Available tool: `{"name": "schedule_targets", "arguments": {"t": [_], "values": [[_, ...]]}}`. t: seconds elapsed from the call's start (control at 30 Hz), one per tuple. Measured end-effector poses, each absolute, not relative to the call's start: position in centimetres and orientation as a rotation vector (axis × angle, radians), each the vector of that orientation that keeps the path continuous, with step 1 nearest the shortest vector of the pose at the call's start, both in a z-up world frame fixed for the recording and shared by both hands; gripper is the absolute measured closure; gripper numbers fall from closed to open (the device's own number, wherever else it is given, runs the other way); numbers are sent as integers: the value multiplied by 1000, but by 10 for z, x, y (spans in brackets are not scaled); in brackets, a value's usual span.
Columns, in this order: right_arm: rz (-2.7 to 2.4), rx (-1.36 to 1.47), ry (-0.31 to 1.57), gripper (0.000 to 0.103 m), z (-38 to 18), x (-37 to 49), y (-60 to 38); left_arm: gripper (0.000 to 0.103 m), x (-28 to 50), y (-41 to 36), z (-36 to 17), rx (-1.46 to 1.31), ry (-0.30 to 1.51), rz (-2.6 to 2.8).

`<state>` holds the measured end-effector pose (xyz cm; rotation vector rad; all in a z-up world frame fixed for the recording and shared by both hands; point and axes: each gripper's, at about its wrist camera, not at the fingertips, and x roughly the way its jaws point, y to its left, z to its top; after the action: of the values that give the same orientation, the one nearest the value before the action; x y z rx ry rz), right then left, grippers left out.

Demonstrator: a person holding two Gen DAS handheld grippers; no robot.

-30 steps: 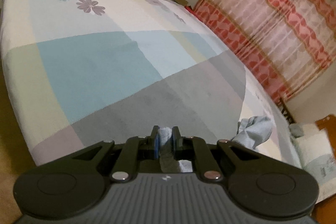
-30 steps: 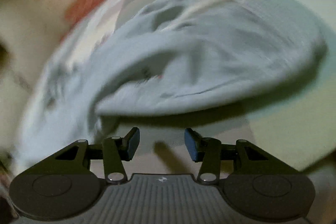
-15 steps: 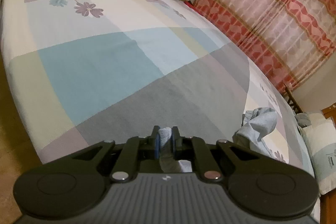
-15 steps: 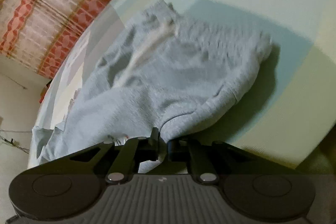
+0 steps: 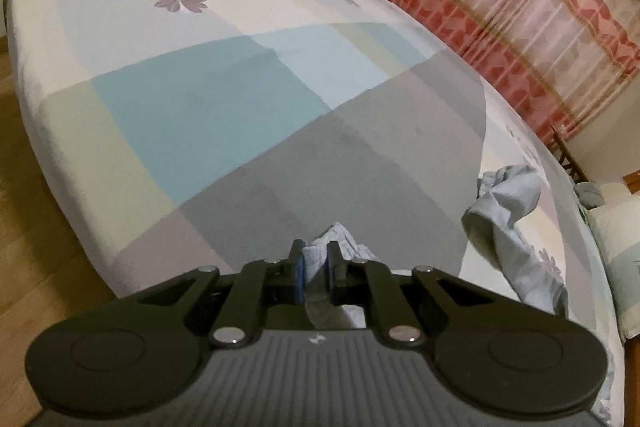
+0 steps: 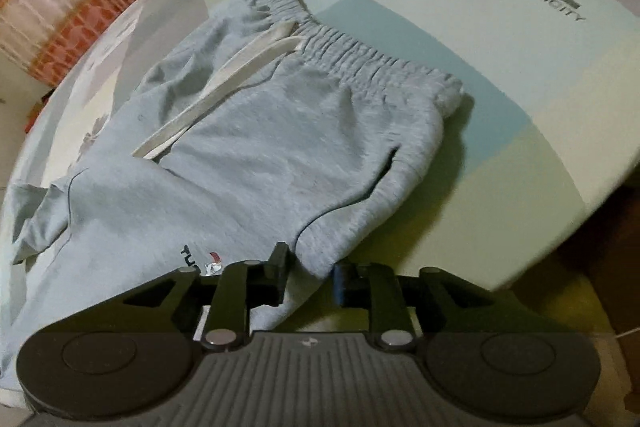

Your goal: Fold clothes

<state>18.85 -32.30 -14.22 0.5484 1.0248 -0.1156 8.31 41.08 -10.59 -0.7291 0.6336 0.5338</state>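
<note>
Light grey sweatpants (image 6: 280, 147) lie on the bed with the gathered waistband (image 6: 360, 55) far and a white drawstring (image 6: 224, 79) across them. My right gripper (image 6: 310, 273) is at their near folded edge. Its jaws are opening, and the fold lies loose between the fingers. In the left wrist view my left gripper (image 5: 314, 267) is shut on a grey end of the sweatpants (image 5: 332, 239), low over the bed. More of the garment is bunched up (image 5: 508, 219) at the right.
The bed (image 5: 200, 107) has a pastel patchwork sheet, and its near edge drops to a wooden floor (image 5: 24, 207). A red striped curtain (image 5: 540, 7) hangs behind. A pillow (image 5: 616, 239) lies at the right. In the right wrist view the bed edge (image 6: 560, 227) curves close on the right.
The right gripper came down onto the sweatpants' edge and closed on it half a second ago; now its jaws have parted. The left gripper stays clamped on the cloth and has tilted slightly.
</note>
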Motion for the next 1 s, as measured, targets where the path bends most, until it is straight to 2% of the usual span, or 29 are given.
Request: {"name": "schedule_targets", "arguments": {"t": [0.2,0.37,0.5,0.73,0.87,1.0], "values": [[-49,395,1067,59,-123,183,-299,95,92,375,-85,-611,611,436],[54,369,1020,59,-102,181,-272,94,125,317,-76,-488,614,214],[146,324,989,58,-90,183,-246,94,152,264,-92,-373,695,31],[223,268,992,53,-89,195,-214,84,164,225,-142,-343,864,-67],[225,261,992,51,-92,196,-211,76,146,223,-128,-323,830,-63],[229,269,991,50,-95,197,-210,62,139,217,-108,-240,759,-3]]}}
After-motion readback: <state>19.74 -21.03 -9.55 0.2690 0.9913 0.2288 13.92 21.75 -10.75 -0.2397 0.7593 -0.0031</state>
